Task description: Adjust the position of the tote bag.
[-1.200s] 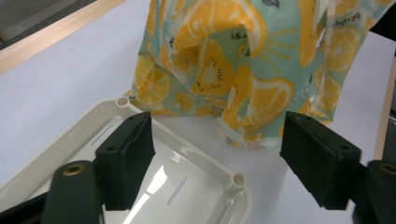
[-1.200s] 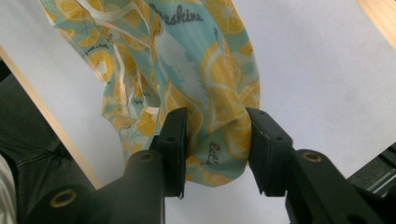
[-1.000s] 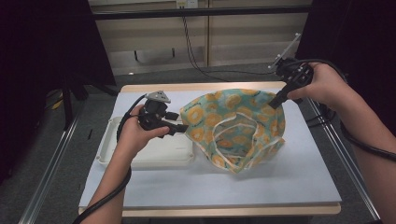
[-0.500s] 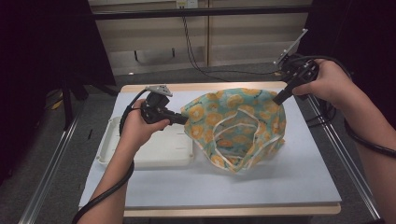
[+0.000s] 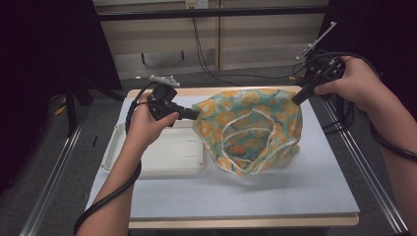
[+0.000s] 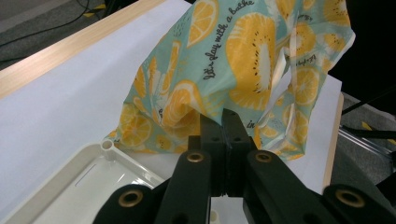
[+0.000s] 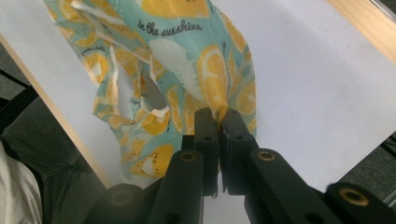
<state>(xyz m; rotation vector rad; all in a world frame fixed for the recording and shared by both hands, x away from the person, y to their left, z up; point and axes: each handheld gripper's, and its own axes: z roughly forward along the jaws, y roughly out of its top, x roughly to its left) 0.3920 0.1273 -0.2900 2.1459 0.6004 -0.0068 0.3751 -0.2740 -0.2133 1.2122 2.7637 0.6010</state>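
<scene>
Two hand-held tongs lifting a printed cloth garment above a counter. The garment (image 5: 251,129), turquoise fabric with orange-slice motifs, lettering and white-bound openings, hangs stretched between the two hands over the middle of the counter (image 5: 305,191), nearer its far edge; its lower folds droop toward the white covering and appear to brush it. The left tongs (image 5: 195,114) are clamped on the garment's left-hand margin, their jaws having just been closing, with the fabric pinched between them, as the left gripper view (image 6: 224,122) confirms. The right tongs (image 5: 296,100) grip the opposite margin near the counter's far right corner; in the right gripper view (image 7: 219,117) a gathered fold is caught between narrow jaws that have likewise just been closing. A white lidded tray (image 5: 162,158) lies flat by the counter's left edge, just beside the hanging cloth and apparently apart from it.

Judged step: both grasps are made and the garment is being raised and spread, probably in preparation for laying it flat or folding it. The next move would call for an even lift of both hands, drawn apart enough to take up the slack without tearing loose a pinch, and for keeping the lower hem away from the tray.
</scene>
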